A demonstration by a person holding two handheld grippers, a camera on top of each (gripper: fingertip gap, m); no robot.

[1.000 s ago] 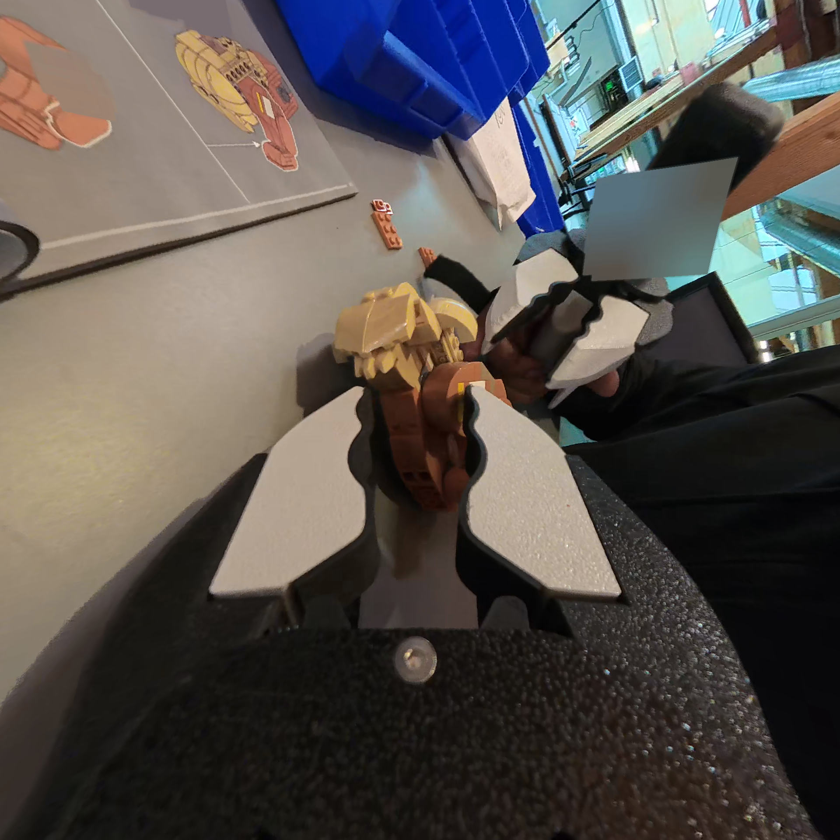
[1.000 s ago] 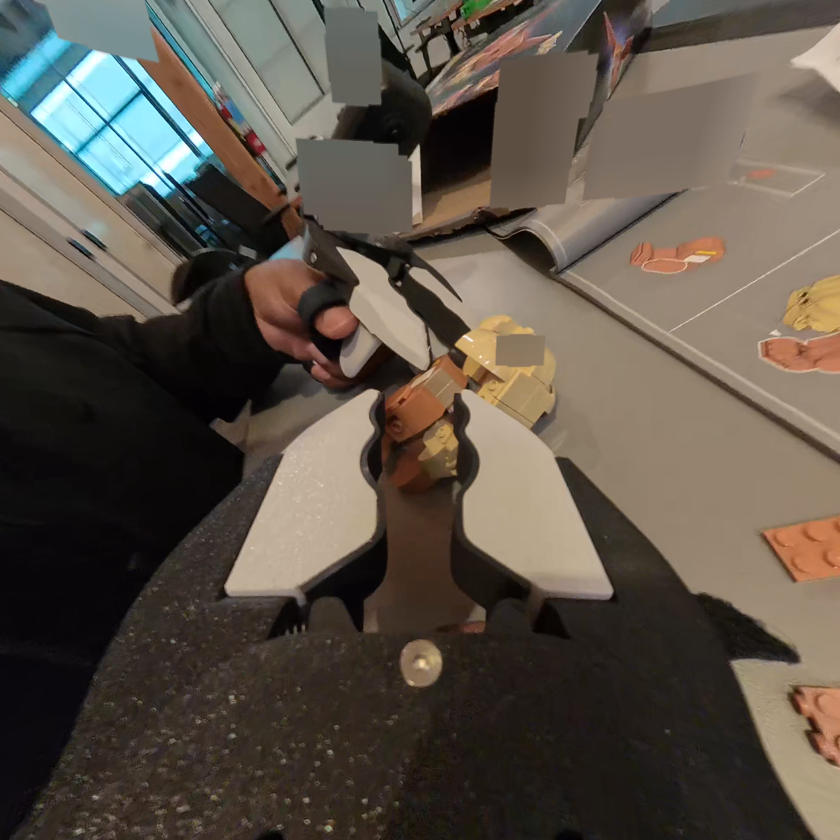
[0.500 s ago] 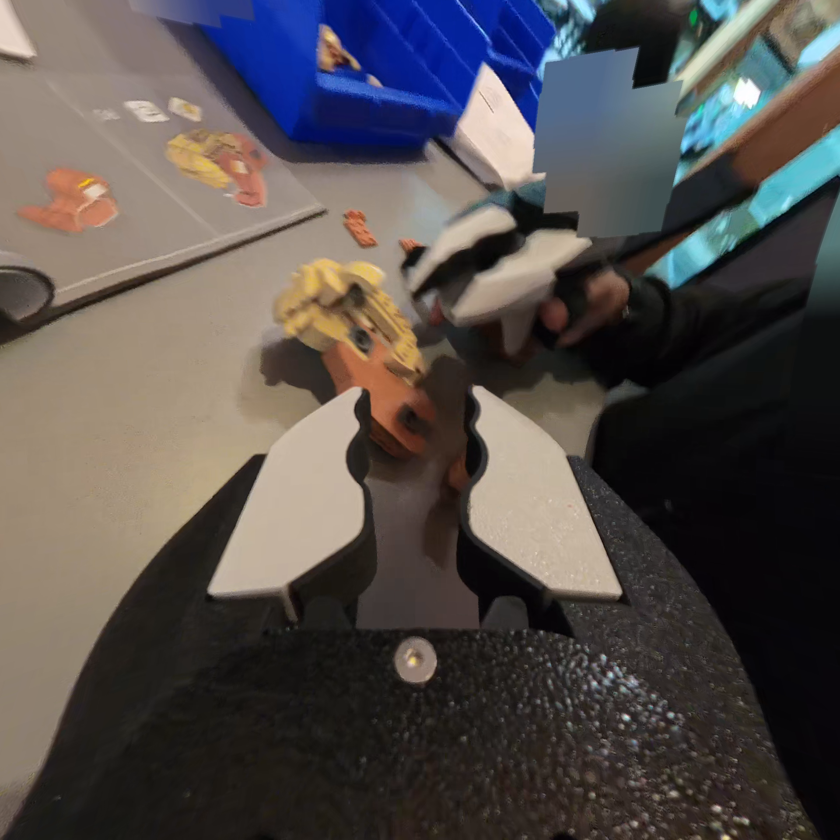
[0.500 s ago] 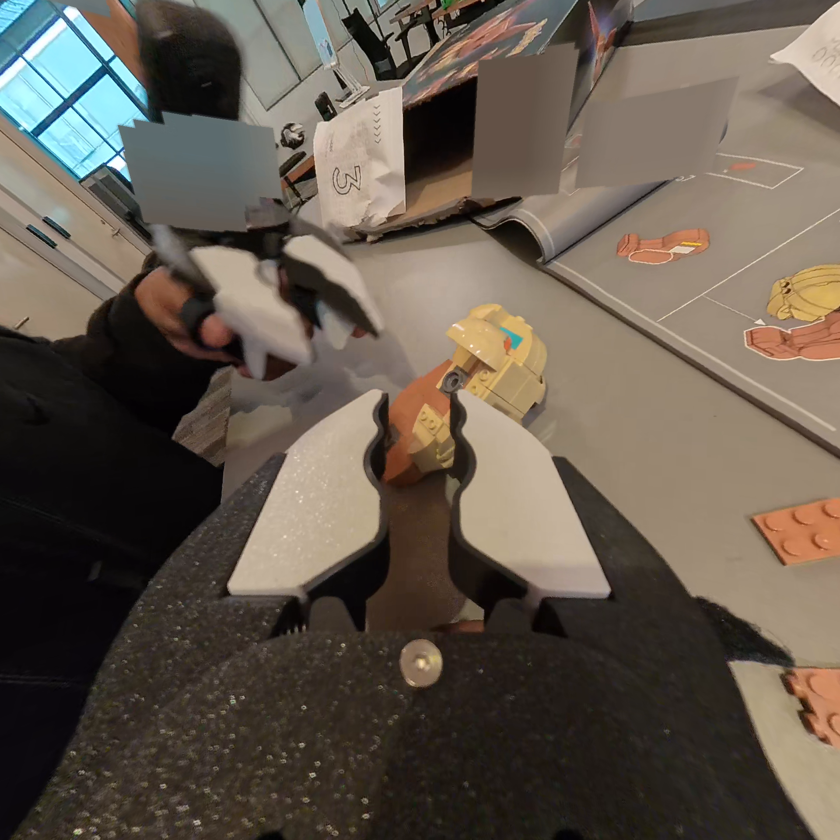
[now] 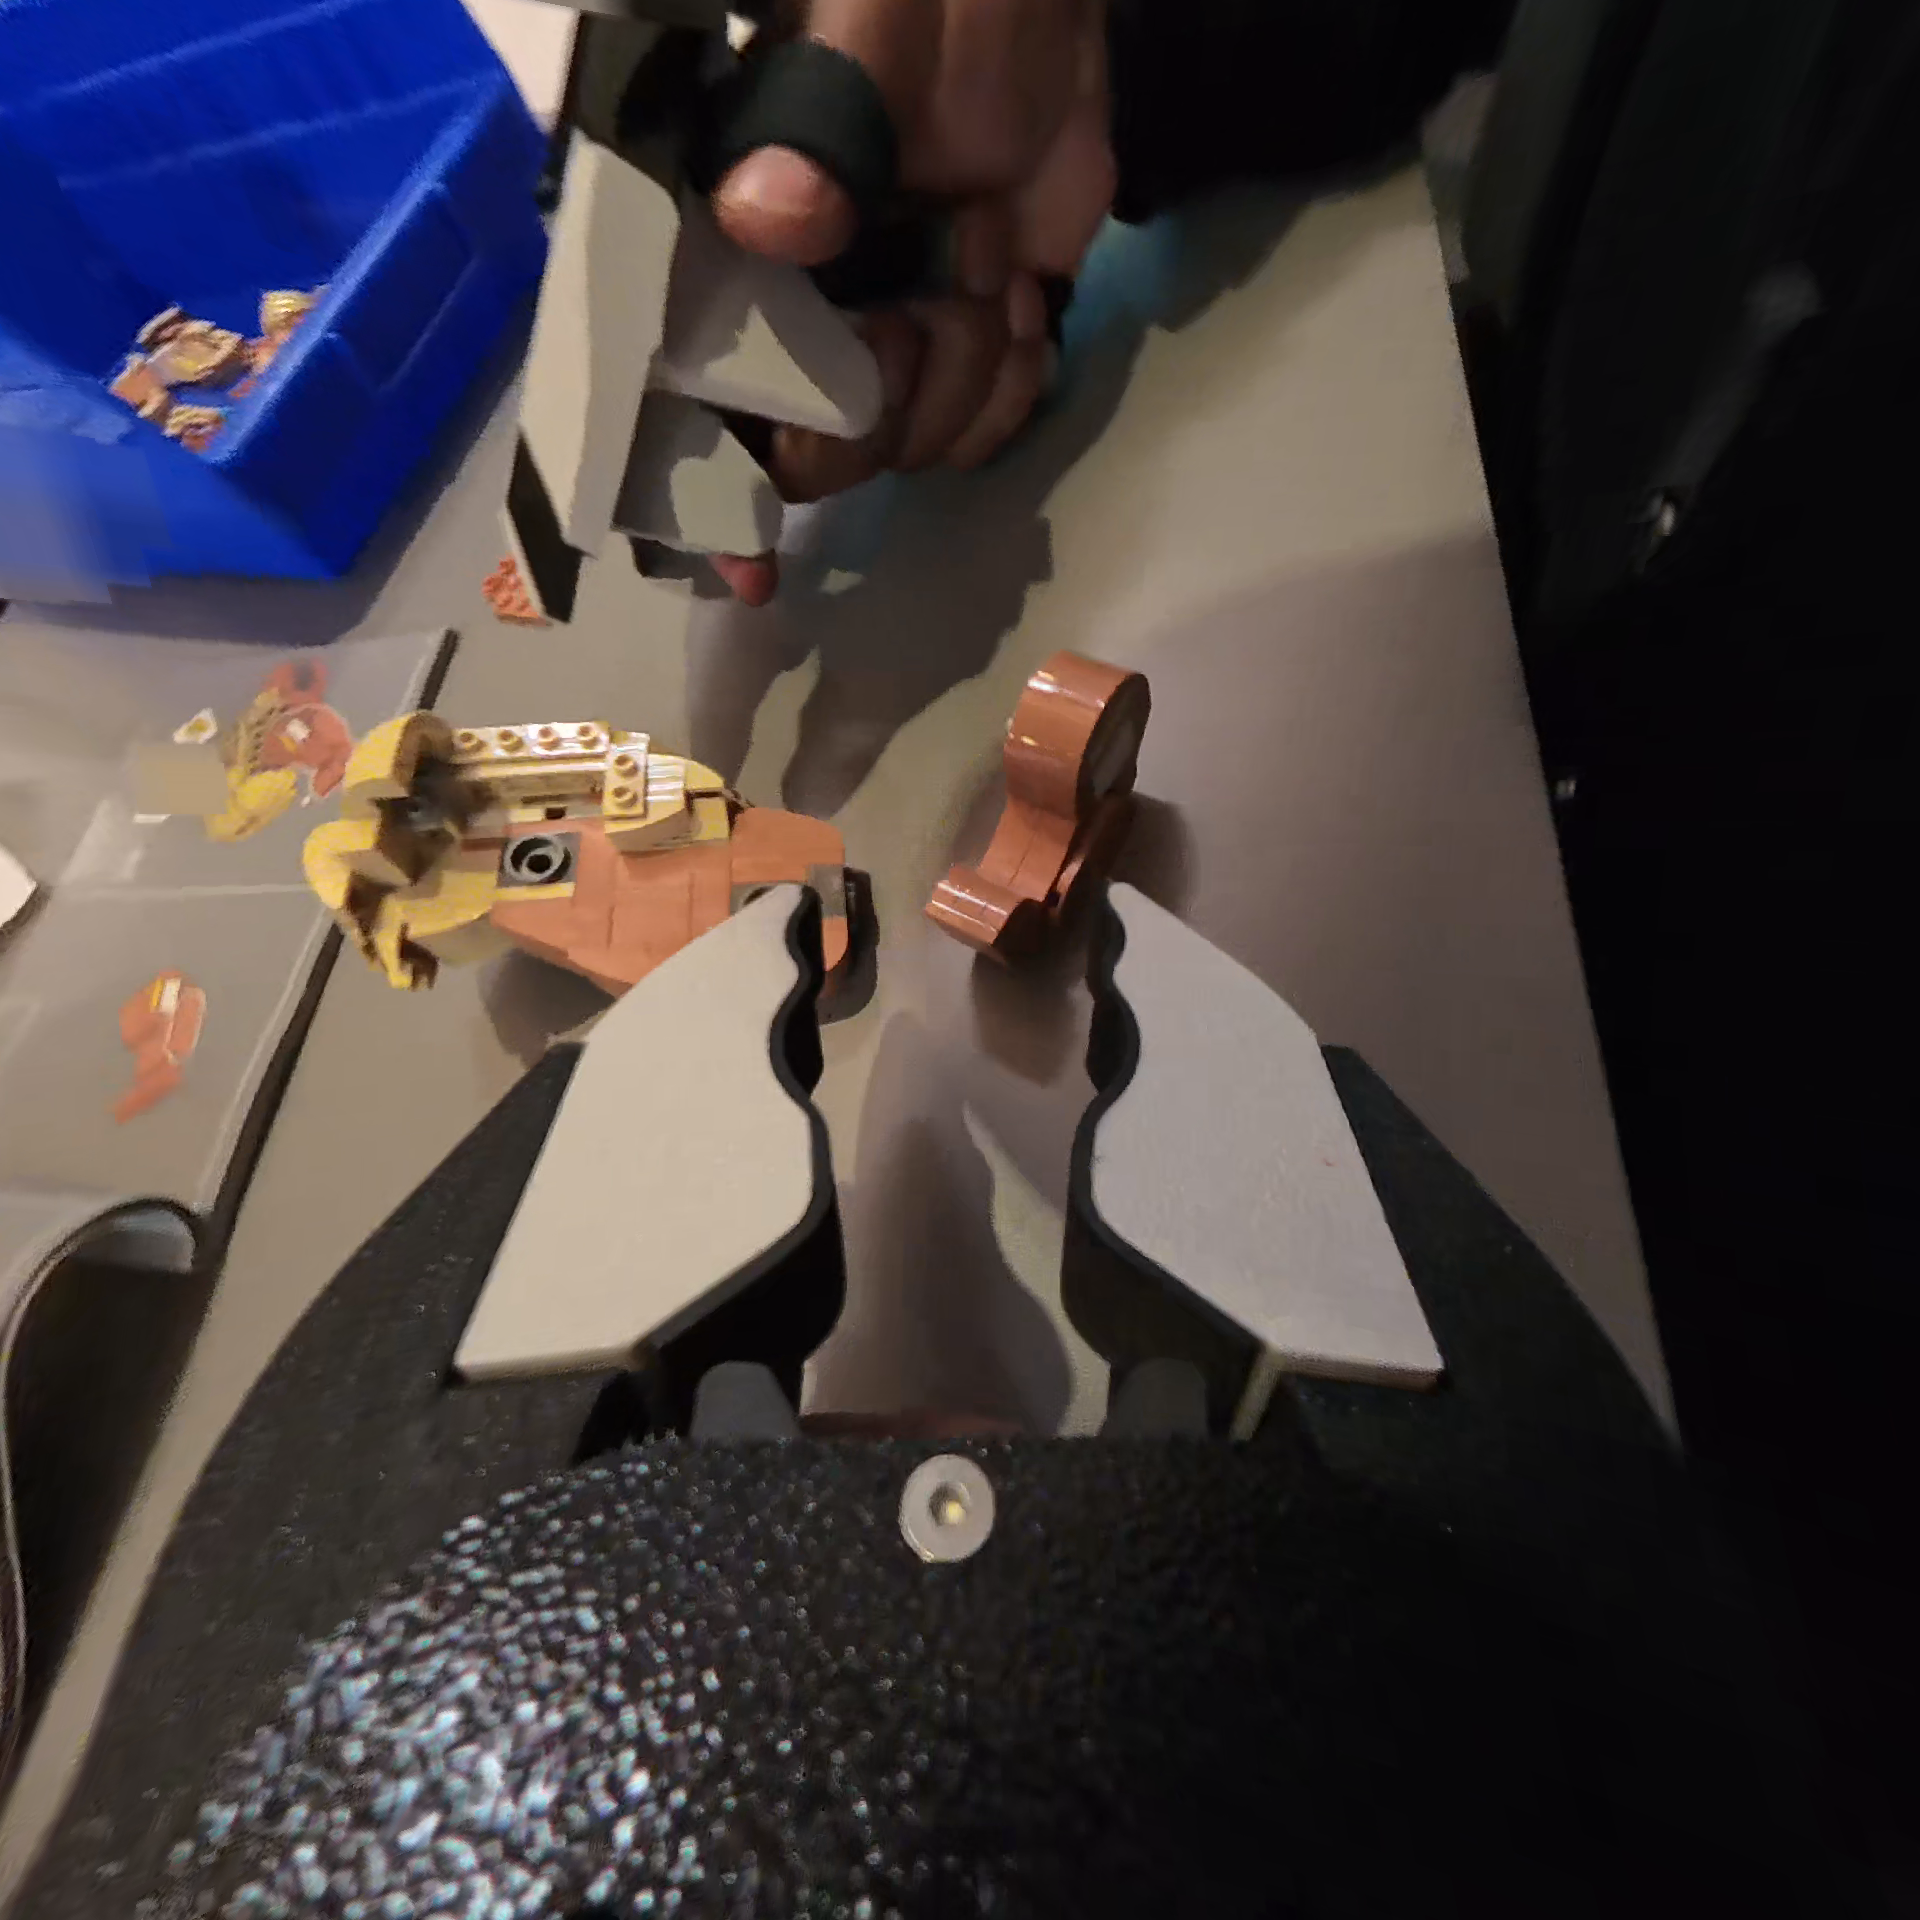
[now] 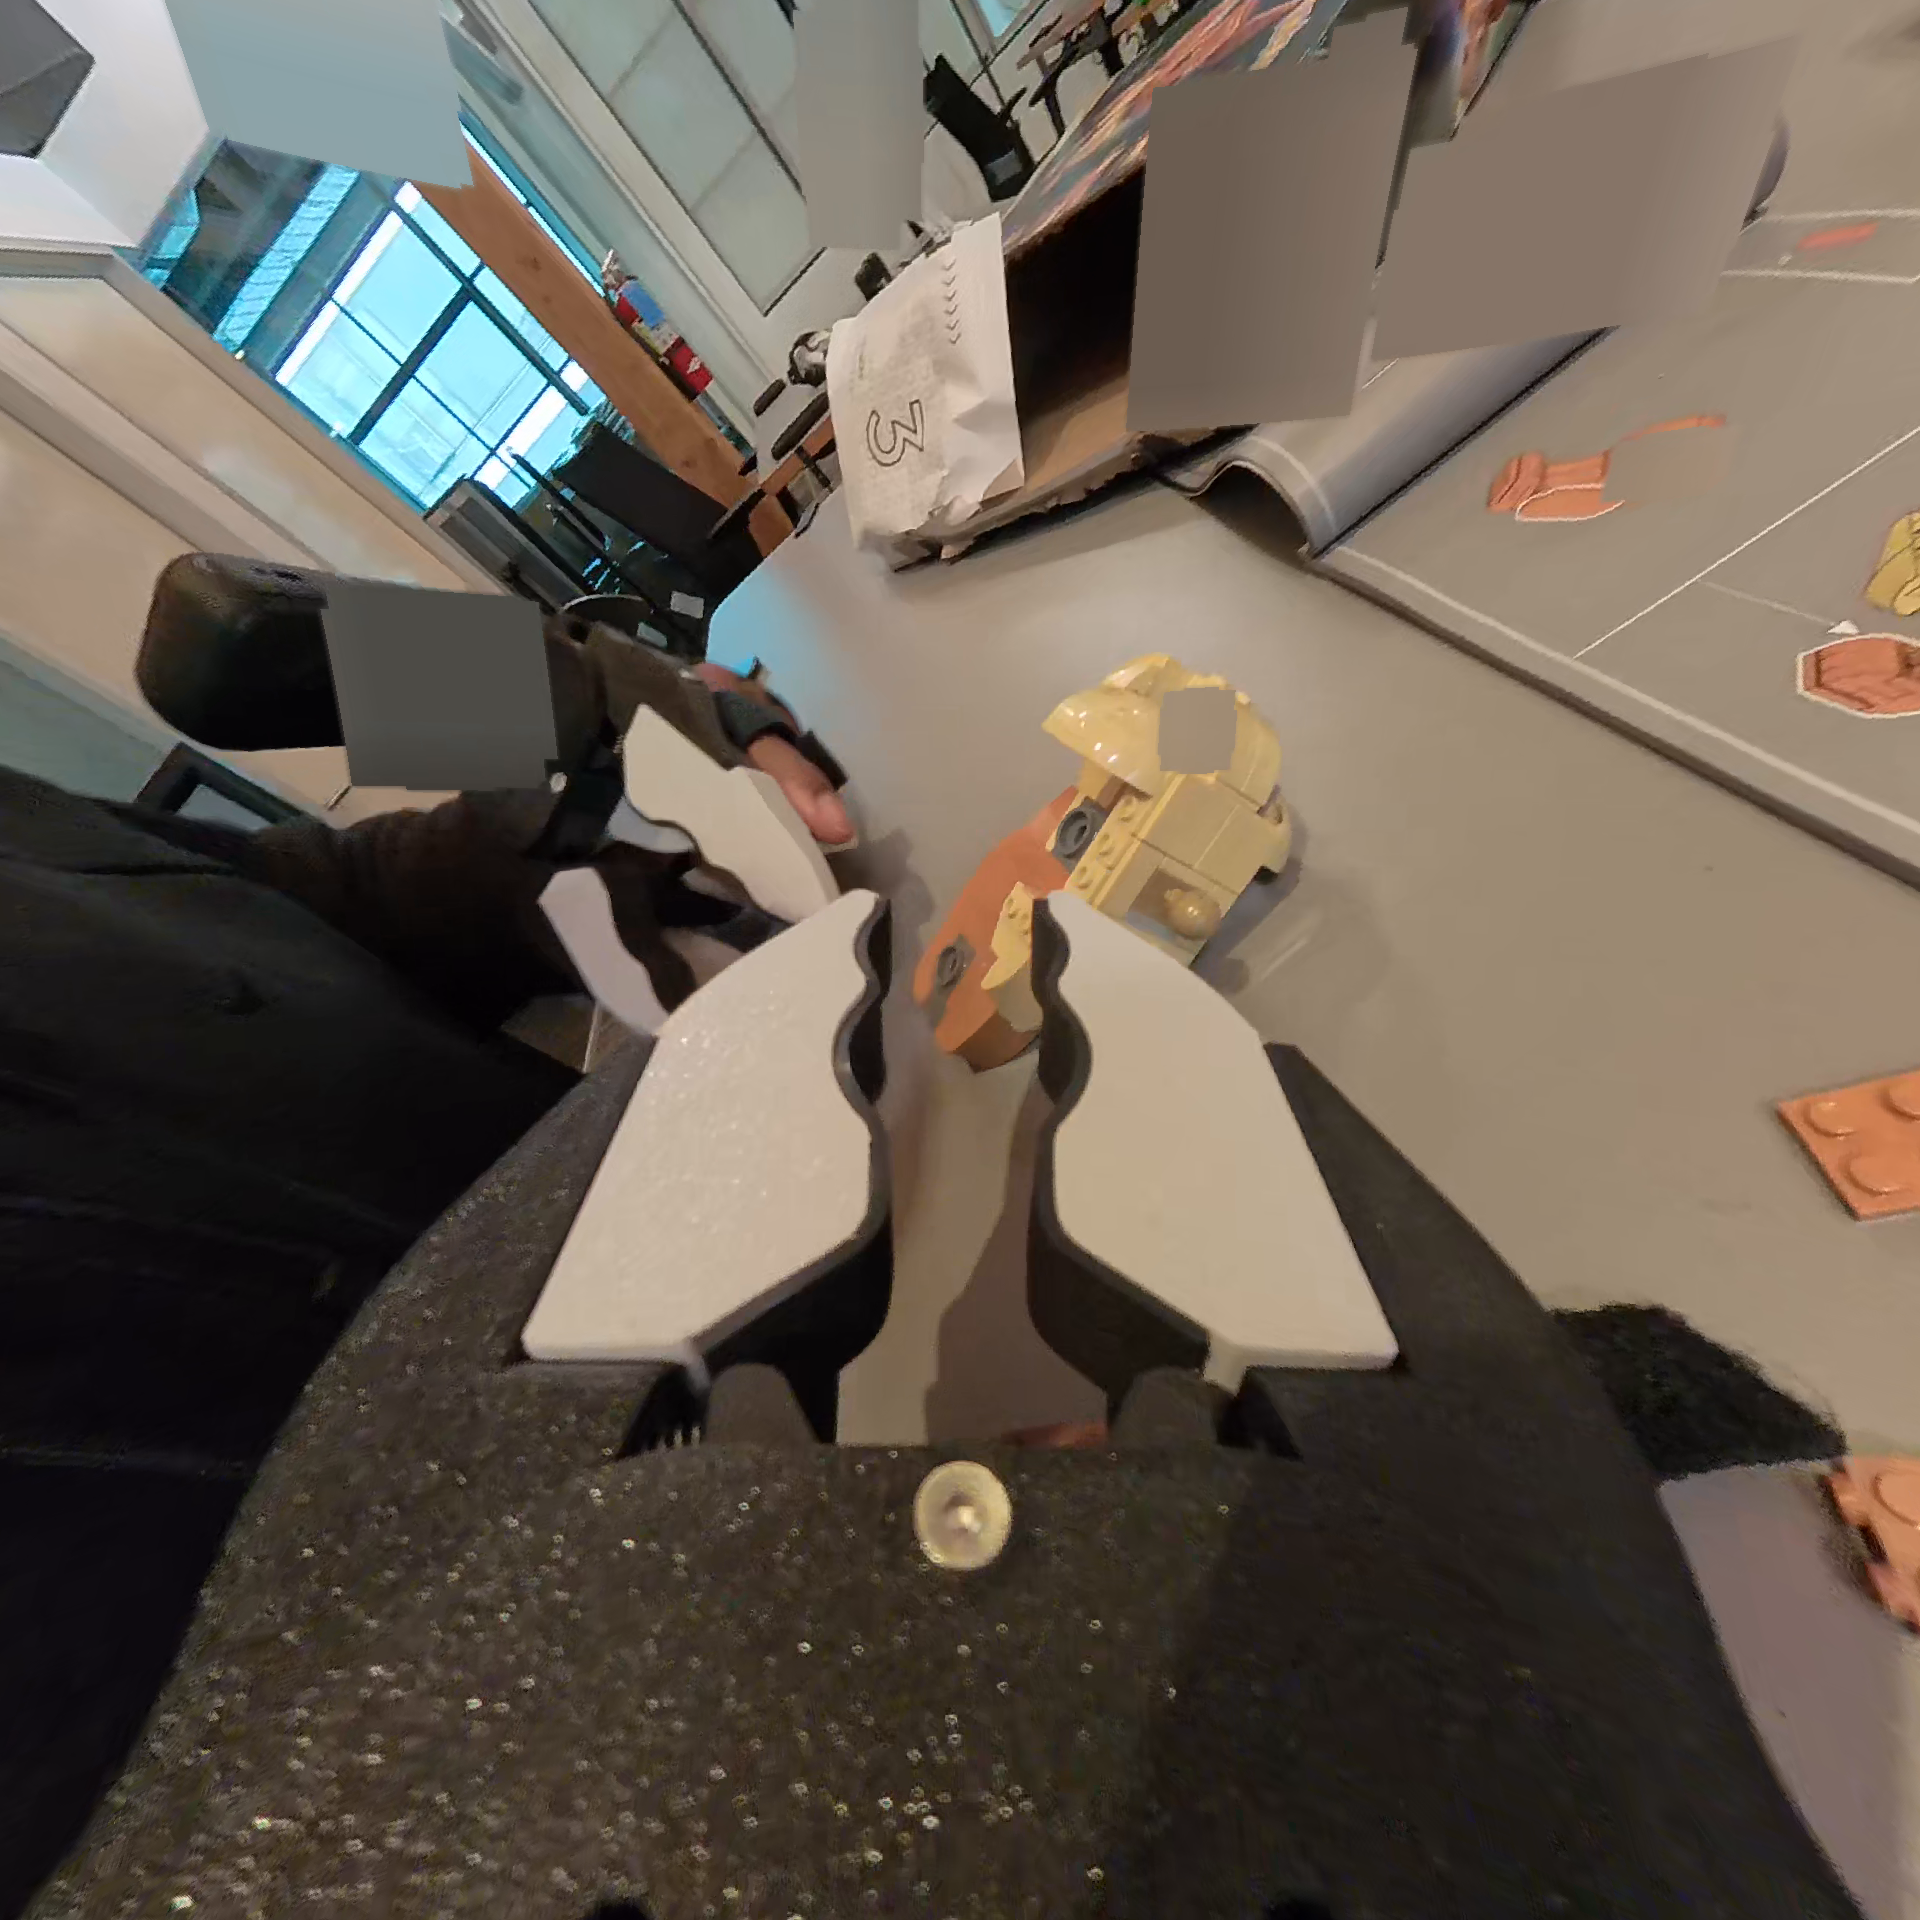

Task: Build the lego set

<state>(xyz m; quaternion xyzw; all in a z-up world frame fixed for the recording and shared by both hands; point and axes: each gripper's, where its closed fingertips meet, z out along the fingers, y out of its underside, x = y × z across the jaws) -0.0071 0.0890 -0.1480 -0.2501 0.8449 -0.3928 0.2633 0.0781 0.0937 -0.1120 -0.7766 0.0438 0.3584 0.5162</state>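
Grey pads frame bare worktop [image 5: 1299,727] as our left gripper [image 5: 956,904] hangs with its jaws wide and nothing between them. Just off its right fingertip stands a curved brown piece [image 5: 1049,800], on edge; whether the two touch, we cannot tell. By the left fingertip lies the brick model [image 5: 582,862], tan at one end and brown at the other, flat on the worktop with its brown end nearest us.

Over to the right gripper [image 6: 961,909]: jaws narrow, gripping nothing. From its own camera the model's brown end shows through the gap, with daylight beside the left pad. From the left camera that gripper sits well above the model, clear of it, with a hand [image 5: 966,260] wrapped round it.

Further out we've got a blue bin [image 5: 260,260], an open booklet [image 6: 1662,582], a flat brown plate [image 6: 1860,1132] and a white paper bag [image 6: 925,395].
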